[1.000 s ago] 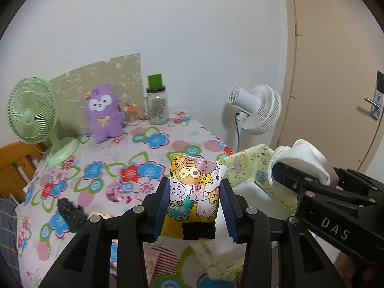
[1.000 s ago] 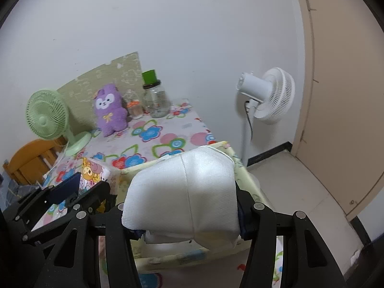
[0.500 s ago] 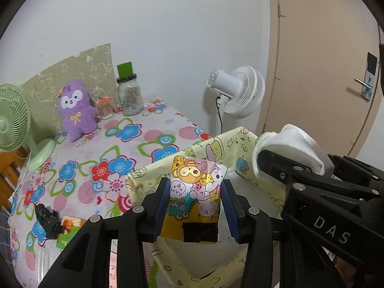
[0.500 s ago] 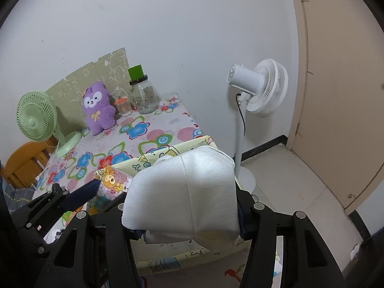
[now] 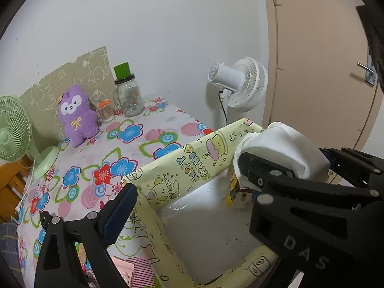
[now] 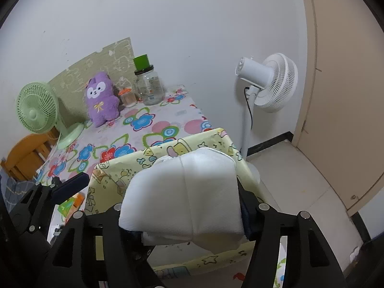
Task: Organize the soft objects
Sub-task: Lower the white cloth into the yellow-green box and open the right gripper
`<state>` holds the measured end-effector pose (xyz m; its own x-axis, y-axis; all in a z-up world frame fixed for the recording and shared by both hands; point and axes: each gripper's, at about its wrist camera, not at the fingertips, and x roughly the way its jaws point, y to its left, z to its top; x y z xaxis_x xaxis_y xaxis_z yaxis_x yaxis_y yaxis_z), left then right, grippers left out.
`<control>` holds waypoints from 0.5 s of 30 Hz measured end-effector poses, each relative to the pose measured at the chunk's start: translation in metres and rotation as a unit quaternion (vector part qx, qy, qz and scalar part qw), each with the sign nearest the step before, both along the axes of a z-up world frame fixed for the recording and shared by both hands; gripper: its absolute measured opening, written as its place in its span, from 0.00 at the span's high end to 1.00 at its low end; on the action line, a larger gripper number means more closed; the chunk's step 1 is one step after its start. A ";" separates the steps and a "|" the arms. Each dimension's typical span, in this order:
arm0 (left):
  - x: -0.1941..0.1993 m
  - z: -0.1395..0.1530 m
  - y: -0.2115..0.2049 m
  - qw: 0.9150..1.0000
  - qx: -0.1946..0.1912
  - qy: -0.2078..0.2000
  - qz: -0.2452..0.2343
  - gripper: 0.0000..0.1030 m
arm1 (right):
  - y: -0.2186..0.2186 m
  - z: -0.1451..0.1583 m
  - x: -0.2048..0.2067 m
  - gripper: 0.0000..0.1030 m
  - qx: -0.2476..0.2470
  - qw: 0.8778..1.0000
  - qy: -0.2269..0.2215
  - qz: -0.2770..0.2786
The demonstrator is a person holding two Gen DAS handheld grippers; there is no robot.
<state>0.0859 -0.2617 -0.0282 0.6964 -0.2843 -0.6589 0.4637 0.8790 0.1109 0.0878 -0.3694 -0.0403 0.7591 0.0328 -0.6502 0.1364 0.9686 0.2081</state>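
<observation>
**Lowering the white bundle into the yellow box**

The right gripper [image 6: 181, 213] is clamping a white, padded soft bundle [image 6: 180, 182] between its fingers and is hovering over the open yellow cartoon-print box [image 6: 115, 170]. The box is standing at the near right corner of the flowered table [image 5: 124, 148]. The bundle is bulging well above and beyond the fingers, so the grip is probably squeezing it at the middle only.

The left gripper [image 5: 192, 196] is standing wide and empty at the box's near left rim. Only its left finger is showing; the other is hidden behind the right gripper. Inside the box, against the far right wall, a small yellow packet [image 5: 236, 195] is leaning, mostly hidden.

To do this step well, the right gripper should be coming straight down through the middle of the opening, keeping the overhanging bundle off the thin, floppy rim. The walls look soft, so a brush could fold one inward. Letting go low, near the pale floor of the box, would stop the bundle bouncing out or tipping onto the packet. The left gripper would do well to be backing off to the left, giving room, or steadying the near wall.

The purple plush [image 5: 76, 117] is sitting at the far left of the table, untouched.
</observation>
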 end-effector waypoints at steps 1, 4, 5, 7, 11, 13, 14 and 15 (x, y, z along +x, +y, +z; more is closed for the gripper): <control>0.001 0.000 0.001 1.000 0.001 0.002 0.002 0.05 | 0.002 0.000 0.000 0.34 0.001 1.000 0.000 0.003; 0.003 -0.002 0.004 1.000 0.000 0.004 0.008 0.05 | 0.006 -0.001 0.002 0.26 -0.003 1.000 0.005 0.006; 0.003 -0.002 0.005 1.000 0.001 0.005 0.009 0.04 | 0.007 -0.001 0.002 0.23 -0.005 1.000 0.005 0.005; 0.003 -0.002 0.006 1.000 0.001 0.005 0.011 0.04 | 0.009 -0.001 0.002 0.20 -0.010 1.000 0.008 0.002; 0.002 -0.002 0.010 1.000 0.001 0.007 0.012 0.04 | 0.014 -0.001 0.002 0.13 -0.022 1.000 0.015 -0.002; 0.001 -0.001 0.012 1.000 0.002 0.005 0.015 0.03 | 0.016 -0.001 0.002 0.12 -0.023 1.000 0.017 -0.001; 0.001 -0.001 0.013 1.000 0.003 0.004 0.017 0.03 | 0.017 -0.001 0.001 0.11 -0.022 1.000 0.018 0.000; 0.001 -0.001 0.014 1.000 0.004 0.003 0.018 0.03 | 0.019 0.000 0.000 0.11 -0.022 1.000 0.018 0.001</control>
<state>0.0866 -0.2476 -0.0289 0.7025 -0.2538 -0.6649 0.4315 0.8948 0.1145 0.0881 -0.3508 -0.0406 0.7357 0.0055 -0.6773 0.1411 0.9768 0.1612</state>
